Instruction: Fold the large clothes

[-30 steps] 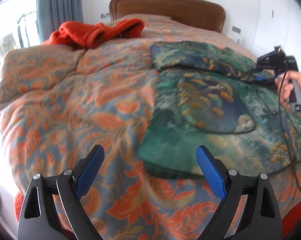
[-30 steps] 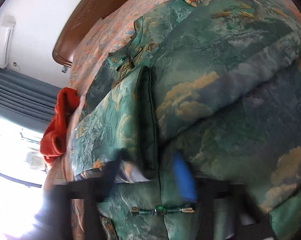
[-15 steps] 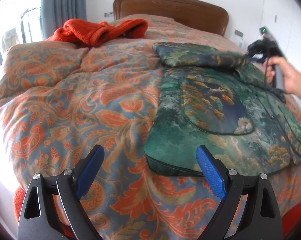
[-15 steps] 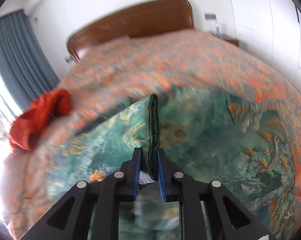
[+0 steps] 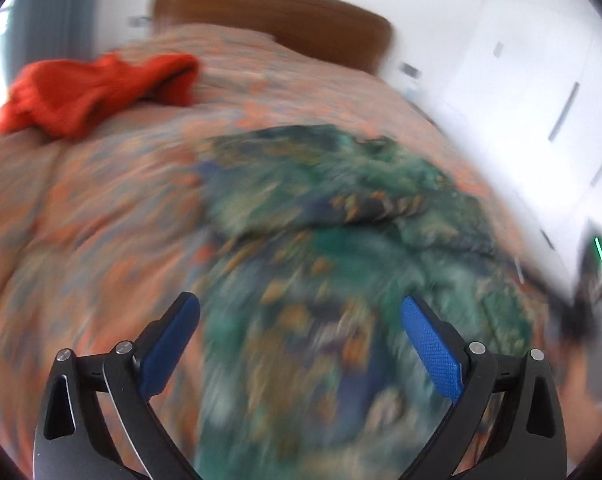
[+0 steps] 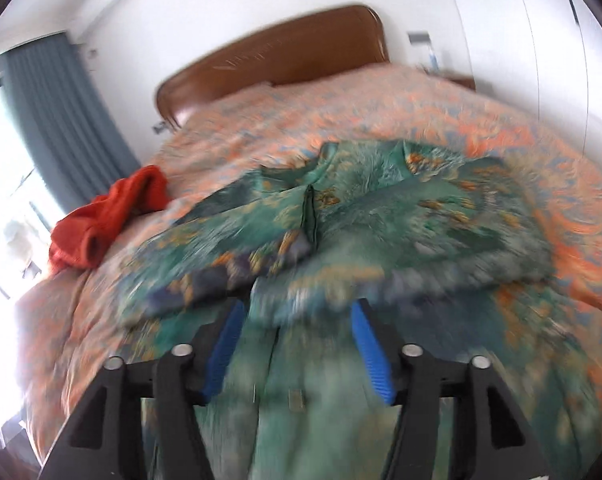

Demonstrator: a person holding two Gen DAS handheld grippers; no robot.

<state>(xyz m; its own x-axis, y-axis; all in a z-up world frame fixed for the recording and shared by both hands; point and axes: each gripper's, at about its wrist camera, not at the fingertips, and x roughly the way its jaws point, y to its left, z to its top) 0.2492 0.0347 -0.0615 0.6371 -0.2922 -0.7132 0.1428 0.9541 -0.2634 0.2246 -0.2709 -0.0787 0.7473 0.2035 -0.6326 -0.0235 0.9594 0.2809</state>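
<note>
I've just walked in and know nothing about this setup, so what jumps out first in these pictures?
A green patterned garment lies partly folded in the middle of a bed with an orange floral cover. A bright red-orange garment sits crumpled near the window side. Blue-padded jaws of the left hand-held gripper and right hand-held gripper stand open over the green cloth, gripping nothing.

Quilt (image 6: 441, 120) bare around green garment (image 6: 381, 216); red sweater (image 6: 109, 216) blocks far-left side, headboard (image 6: 285, 56) beyond.
</note>
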